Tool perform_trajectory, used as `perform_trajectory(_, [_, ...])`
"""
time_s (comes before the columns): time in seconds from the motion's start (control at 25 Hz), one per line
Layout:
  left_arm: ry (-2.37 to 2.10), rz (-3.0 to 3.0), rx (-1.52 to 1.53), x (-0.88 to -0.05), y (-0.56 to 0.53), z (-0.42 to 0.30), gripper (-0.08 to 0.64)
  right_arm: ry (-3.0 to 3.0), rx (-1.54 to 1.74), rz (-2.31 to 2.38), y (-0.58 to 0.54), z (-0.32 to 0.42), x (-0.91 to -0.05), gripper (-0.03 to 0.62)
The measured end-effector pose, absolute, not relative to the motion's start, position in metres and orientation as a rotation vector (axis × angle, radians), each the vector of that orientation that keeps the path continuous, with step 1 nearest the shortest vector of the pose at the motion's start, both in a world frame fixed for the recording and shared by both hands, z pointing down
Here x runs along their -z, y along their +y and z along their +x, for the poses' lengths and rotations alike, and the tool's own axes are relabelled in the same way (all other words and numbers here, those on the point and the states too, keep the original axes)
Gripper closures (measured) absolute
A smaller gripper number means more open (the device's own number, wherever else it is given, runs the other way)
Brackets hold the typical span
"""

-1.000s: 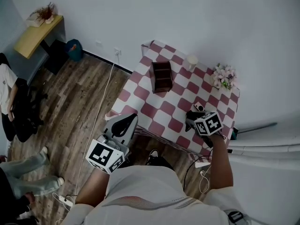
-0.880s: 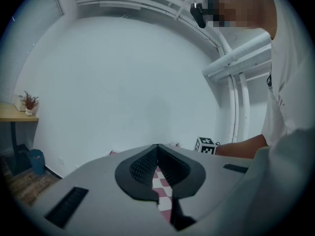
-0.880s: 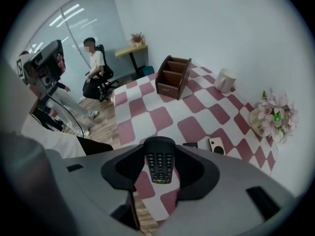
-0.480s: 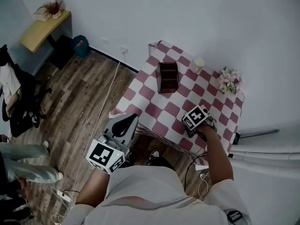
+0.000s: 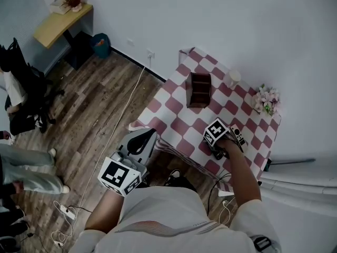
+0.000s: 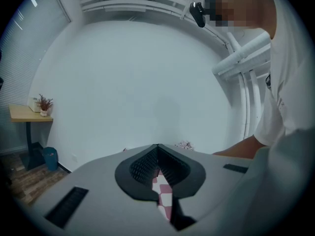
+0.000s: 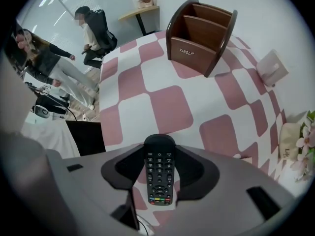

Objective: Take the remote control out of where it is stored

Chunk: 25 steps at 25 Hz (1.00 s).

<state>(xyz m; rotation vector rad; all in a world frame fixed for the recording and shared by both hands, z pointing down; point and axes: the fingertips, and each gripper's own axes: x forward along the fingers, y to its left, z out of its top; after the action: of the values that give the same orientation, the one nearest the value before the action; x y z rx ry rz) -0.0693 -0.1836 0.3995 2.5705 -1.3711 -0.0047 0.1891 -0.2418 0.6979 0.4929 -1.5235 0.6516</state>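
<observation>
The left gripper (image 6: 157, 152), pinched shut on nothing, waits well back from the wooden desk organizer (image 7: 197, 48), not needed. The right gripper (image 7: 159, 149) squeezes the black remote control (image 7: 159, 178) so it can't fall, out in front of that organizer.

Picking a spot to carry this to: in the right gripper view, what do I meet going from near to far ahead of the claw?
remote control clamped in the right claw → bare checkered tablecloth → wooden organizer → yellow side table far back against the wall
</observation>
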Motion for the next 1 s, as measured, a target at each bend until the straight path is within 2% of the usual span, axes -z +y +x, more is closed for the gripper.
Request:
perform_trajectory(0.48, [-1.357,2.582,-0.006,-0.403,-0.183,-0.070,0.552,-1.581,-0.600,0.501,-0.237,0.183,-0.701,0.391])
perform_trajectory(0.8, [-1.312,2.616,0.003,-0.397,-0.181,-0.061,0.552,-1.862,-0.650,0.782,-0.254,0.175,-0.634,0.399])
perform_trajectory(0.92, [-1.284,2.638,0.013,-0.394,-0.181,-0.052,0.552,-1.986,-0.623,0.903,-0.255,0.173,-0.614,0.528])
perform_trajectory(1.0, [-1.259,2.656,0.015,-0.391,-0.181,-0.045,0.552,-2.062,-0.597,0.979,-0.252,0.173,-0.600,0.558])
